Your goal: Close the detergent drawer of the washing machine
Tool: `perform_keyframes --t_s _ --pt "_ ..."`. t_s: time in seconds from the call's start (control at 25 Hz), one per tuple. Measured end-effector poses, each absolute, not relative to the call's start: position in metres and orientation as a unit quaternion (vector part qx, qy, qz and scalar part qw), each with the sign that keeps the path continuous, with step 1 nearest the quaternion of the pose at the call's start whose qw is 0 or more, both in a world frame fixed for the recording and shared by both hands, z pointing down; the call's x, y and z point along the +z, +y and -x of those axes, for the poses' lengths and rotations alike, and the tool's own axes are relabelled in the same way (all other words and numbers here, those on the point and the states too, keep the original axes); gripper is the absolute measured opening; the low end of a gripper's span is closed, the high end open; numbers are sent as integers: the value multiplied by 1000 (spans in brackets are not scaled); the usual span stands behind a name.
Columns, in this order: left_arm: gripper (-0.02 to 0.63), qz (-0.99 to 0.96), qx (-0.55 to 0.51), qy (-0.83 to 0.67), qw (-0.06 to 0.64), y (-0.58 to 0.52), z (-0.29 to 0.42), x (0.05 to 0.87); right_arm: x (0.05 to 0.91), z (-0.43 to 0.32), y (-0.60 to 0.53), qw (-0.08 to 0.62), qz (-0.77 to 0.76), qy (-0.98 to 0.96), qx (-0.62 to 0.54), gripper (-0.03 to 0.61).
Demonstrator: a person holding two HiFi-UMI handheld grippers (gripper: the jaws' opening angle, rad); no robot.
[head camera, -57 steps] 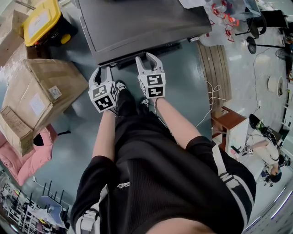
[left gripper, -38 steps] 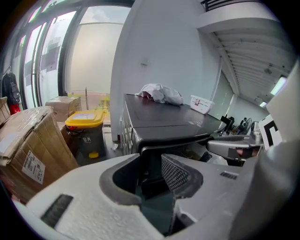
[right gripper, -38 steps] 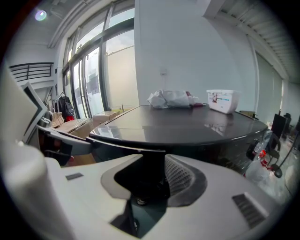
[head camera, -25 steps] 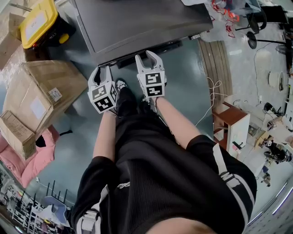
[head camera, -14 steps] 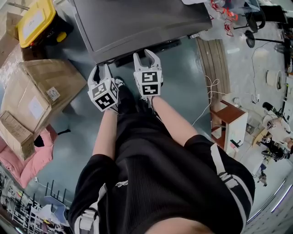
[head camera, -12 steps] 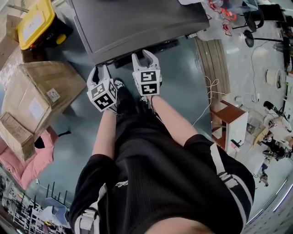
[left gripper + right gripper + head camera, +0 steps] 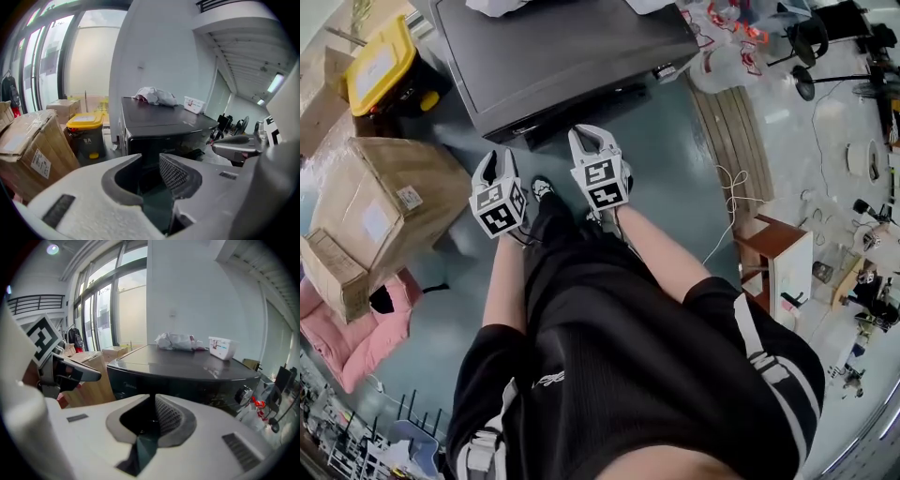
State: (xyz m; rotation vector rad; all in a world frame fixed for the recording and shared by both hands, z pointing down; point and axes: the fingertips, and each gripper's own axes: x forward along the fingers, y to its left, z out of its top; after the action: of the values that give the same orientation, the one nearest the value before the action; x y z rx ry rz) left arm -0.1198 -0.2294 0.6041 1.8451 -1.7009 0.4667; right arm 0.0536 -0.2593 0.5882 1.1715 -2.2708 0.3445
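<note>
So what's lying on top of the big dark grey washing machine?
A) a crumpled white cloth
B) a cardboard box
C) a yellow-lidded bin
A: the crumpled white cloth lies on the flat top of the dark grey washing machine, while the yellow-lidded bin stands beside it.

Looking steeply down in the head view, catching only a dark sliver of the washer (image 7: 562,56) front; not making out the drawer there. Losing the washer's rear and most of the cloth (image 7: 499,5) on it past the top edge. Hiding much of the floor (image 7: 675,159) and all but the toes of the shoes (image 7: 542,186) behind the person's shorts (image 7: 619,356). Cutting the box (image 7: 28,150) off at the left gripper view's left edge. Showing the washer front too dark in both gripper views for picking out the drawer. Leaving the print on the tub (image 7: 221,348) too small for reading.
</note>
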Motion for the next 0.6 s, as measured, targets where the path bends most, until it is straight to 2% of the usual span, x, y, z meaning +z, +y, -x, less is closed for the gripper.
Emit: perform_keyframes --t_s 0.36,0.6 --pt "123 -703 122 -651 258 -158 87 563 554 -58 -196 236 -388 -885 97 9" --pt "123 -704 133 -654 243 -130 91 545 538 -43 -169 221 -364 -901 77 6"
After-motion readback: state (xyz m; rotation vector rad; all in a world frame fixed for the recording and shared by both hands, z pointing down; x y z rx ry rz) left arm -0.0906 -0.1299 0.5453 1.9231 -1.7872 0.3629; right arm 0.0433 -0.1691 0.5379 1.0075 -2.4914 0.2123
